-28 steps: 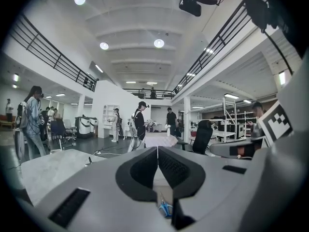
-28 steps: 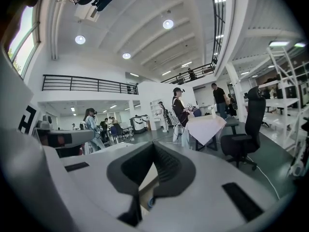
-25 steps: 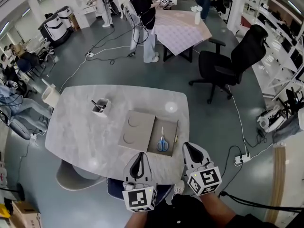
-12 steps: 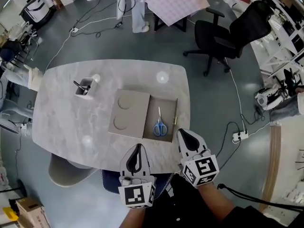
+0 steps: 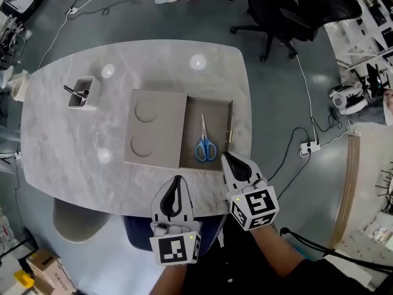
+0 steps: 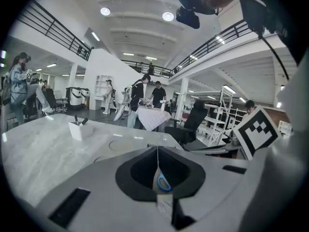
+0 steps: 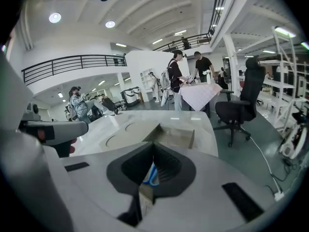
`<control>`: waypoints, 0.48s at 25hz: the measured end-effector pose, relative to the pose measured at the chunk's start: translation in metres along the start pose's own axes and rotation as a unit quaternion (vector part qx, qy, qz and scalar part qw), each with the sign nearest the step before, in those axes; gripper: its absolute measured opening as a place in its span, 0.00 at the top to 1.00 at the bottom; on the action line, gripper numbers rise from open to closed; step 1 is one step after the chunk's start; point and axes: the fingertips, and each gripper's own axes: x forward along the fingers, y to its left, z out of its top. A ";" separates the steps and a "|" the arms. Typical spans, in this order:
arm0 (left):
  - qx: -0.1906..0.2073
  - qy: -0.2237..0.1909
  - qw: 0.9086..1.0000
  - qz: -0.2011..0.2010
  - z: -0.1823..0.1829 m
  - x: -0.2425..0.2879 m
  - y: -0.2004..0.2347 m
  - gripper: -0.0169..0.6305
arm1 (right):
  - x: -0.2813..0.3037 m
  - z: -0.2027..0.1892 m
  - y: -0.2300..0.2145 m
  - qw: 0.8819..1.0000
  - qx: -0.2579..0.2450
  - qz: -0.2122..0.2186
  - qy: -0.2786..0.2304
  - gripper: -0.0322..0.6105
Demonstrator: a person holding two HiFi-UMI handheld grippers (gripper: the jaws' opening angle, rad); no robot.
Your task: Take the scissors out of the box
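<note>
My left gripper [image 5: 177, 180] and right gripper [image 5: 228, 157] are closing in on the box [image 5: 218, 117], both pressed together and empty. The scissors [image 5: 204, 137] are probably light, stiff and slick, so I'm favouring their blue handles [image 5: 206, 150].

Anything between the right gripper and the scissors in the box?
Nothing covers the scissors: the box is open, its lid flat beside it. Only the box's near wall lies between them and the shut right gripper.

White pen cup [image 5: 81, 93] on marble table [image 5: 61, 149] (black chair [image 5: 274, 8] beyond)
</note>
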 end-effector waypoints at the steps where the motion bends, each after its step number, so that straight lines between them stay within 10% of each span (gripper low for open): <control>1: 0.000 0.002 1.000 -0.001 -0.003 0.003 0.002 0.95 | 0.006 -0.004 0.001 1.000 0.002 0.000 0.006 0.95; 12: 0.001 0.006 1.000 -0.005 -0.019 0.026 0.028 0.95 | 0.061 -0.054 0.007 0.984 0.036 -0.048 0.168 0.78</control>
